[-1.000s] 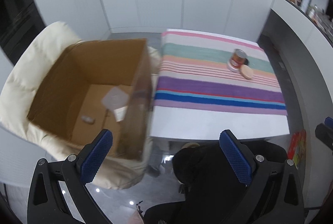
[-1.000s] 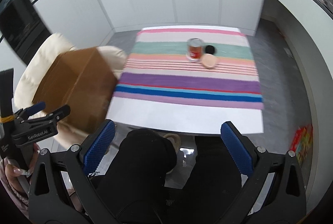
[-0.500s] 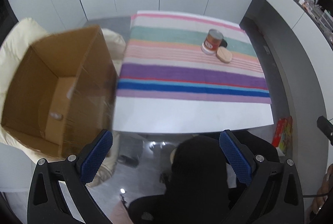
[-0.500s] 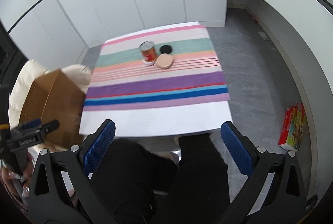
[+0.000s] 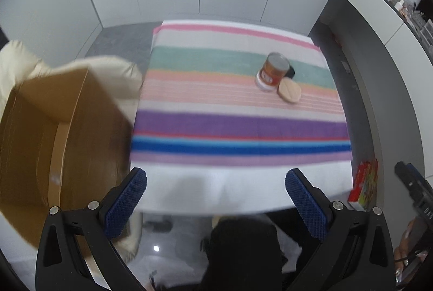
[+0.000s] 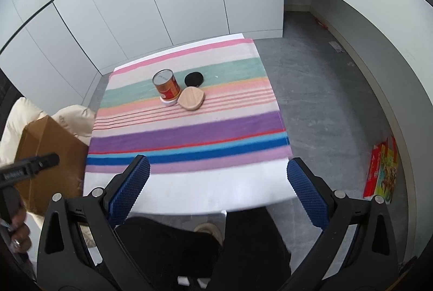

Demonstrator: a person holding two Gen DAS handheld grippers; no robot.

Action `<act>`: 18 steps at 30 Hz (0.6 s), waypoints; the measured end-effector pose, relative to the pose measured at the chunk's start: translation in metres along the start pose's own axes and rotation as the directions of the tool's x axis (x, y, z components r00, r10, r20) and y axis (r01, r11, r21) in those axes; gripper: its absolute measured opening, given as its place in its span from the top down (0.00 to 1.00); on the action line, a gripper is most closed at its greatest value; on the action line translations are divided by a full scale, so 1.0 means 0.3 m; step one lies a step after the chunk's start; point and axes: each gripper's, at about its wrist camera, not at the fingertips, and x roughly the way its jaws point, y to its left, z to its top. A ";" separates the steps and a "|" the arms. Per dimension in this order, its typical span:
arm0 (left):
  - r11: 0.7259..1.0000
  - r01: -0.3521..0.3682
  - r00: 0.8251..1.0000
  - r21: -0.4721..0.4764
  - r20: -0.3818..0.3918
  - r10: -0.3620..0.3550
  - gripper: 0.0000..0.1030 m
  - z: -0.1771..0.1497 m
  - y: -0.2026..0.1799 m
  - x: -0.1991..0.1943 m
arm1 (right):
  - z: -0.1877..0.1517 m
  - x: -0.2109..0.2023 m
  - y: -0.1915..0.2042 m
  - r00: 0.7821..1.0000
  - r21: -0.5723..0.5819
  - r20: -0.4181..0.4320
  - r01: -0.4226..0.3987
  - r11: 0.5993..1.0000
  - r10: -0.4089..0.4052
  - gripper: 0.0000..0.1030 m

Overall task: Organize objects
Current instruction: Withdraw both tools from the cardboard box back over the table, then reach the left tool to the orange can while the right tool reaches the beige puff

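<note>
A red can (image 5: 274,68) (image 6: 166,86) stands on a white round lid on the striped cloth (image 5: 238,126) (image 6: 189,128) of the table. A beige oval wooden piece (image 5: 290,91) (image 6: 191,98) lies against it, and a black round disc (image 6: 193,79) lies behind. An open cardboard box (image 5: 54,139) (image 6: 46,153) sits on a cream padded chair left of the table. My left gripper (image 5: 216,199) is open and empty, above the table's near edge. My right gripper (image 6: 218,191) is open and empty, also above the near edge.
A colourful flat box (image 5: 364,185) (image 6: 381,172) leans on the floor at the right wall. A grey curved counter (image 6: 379,34) runs along the right. White cabinet walls stand behind the table. The person's dark legs show below both grippers.
Both grippers have swung right, away from the cardboard box and toward the table. The box has slid to the left edge of the left wrist view.
</note>
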 end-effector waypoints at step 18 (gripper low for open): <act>0.988 -0.054 0.998 0.143 0.038 0.050 0.00 0.357 -0.245 0.523 | 0.148 0.697 0.154 0.992 -0.191 -0.109 -0.084 0.978 0.064 0.00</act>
